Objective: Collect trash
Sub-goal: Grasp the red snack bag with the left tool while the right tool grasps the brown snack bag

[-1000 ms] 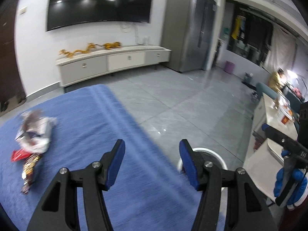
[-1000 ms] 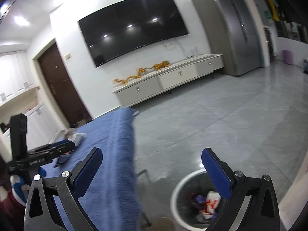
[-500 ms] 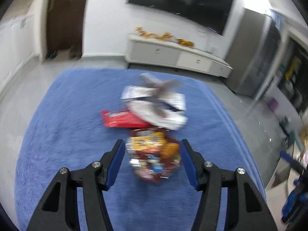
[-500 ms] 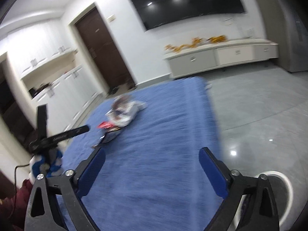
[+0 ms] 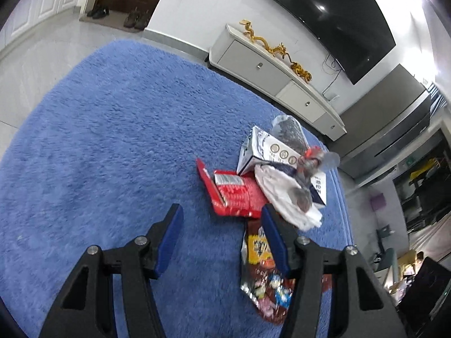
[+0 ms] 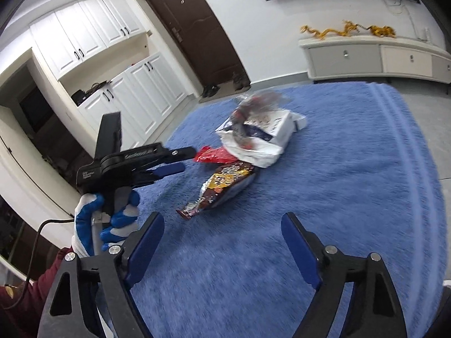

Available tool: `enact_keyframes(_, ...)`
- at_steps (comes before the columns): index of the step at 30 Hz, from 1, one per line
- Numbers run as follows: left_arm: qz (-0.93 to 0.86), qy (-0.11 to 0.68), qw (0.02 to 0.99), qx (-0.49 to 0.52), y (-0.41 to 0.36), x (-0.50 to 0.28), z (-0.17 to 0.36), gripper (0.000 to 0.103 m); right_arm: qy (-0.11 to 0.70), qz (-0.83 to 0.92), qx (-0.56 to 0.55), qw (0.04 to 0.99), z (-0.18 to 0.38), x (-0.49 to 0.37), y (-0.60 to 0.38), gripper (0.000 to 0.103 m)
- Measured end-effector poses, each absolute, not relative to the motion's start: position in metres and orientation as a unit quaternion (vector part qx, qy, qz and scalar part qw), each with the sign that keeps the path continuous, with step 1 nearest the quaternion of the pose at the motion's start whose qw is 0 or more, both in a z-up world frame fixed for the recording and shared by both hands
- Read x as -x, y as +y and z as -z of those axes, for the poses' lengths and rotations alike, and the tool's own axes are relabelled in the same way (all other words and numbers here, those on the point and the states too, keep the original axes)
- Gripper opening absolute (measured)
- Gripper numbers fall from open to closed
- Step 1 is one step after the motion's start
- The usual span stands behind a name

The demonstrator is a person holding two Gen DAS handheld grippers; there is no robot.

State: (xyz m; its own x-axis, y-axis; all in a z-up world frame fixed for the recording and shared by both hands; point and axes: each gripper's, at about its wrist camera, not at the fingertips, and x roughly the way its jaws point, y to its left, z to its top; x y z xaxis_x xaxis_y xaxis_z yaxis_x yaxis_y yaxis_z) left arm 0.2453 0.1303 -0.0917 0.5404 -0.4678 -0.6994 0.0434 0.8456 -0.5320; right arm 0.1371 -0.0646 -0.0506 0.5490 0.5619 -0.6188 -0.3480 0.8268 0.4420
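On the blue cloth (image 6: 324, 197) the snack bag (image 6: 222, 186) lies flat, its long axis running from the pile toward the grippers. A red wrapper (image 5: 234, 194), white bag (image 6: 253, 149) and carton (image 5: 270, 152) crowd its far end. Left gripper (image 5: 222, 242) half-wide, empty, right finger (image 5: 274, 242) over the bag. Right gripper (image 6: 222, 250) wide, closing, empty.

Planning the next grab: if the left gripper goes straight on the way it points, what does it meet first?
Probably the red wrapper, ahead between the left gripper's fingers; the dark snack bag lies just aside. Depth is unclear.
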Motion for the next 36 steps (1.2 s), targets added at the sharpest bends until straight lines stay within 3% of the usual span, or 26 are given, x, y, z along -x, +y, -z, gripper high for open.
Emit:
enact_keyframes(4, 0.156, 0.465, 0.834, 0.252, 0.125, -0.261, 0.101, 0.054, 0.413, -0.268, -0.142, 0.859, 0.059, -0.151, -0.055, 0.075)
enact_keyframes(9, 0.163, 0.469, 0.829, 0.256, 0.118, -0.273, 0.106, 0.044, 0.428, -0.27, -0.169, 0.846, 0.069, -0.17, -0.049, 0.061)
enact_keyframes(19, 0.16, 0.469, 0.827, 0.266, 0.114, -0.286, 0.112, 0.023, 0.443, -0.273, -0.182, 0.834, 0.078, -0.192, -0.037, 0.043)
enact_keyframes(23, 0.158, 0.464, 0.829, 0.27, 0.114, -0.283, 0.111, 0.011, 0.456, -0.268, -0.173, 0.831, 0.083, -0.198, -0.029, 0.031)
enact_keyframes(27, 0.165, 0.45, 0.839, 0.258, 0.115, -0.27, 0.103, 0.007, 0.463, -0.257, -0.166, 0.832, 0.087, -0.196, -0.03, 0.013)
enact_keyframes(36, 0.215, 0.418, 0.854, 0.223, 0.099, -0.221, 0.069, 0.003, 0.431, -0.223, -0.181, 0.855, 0.071, -0.157, -0.074, 0.005)
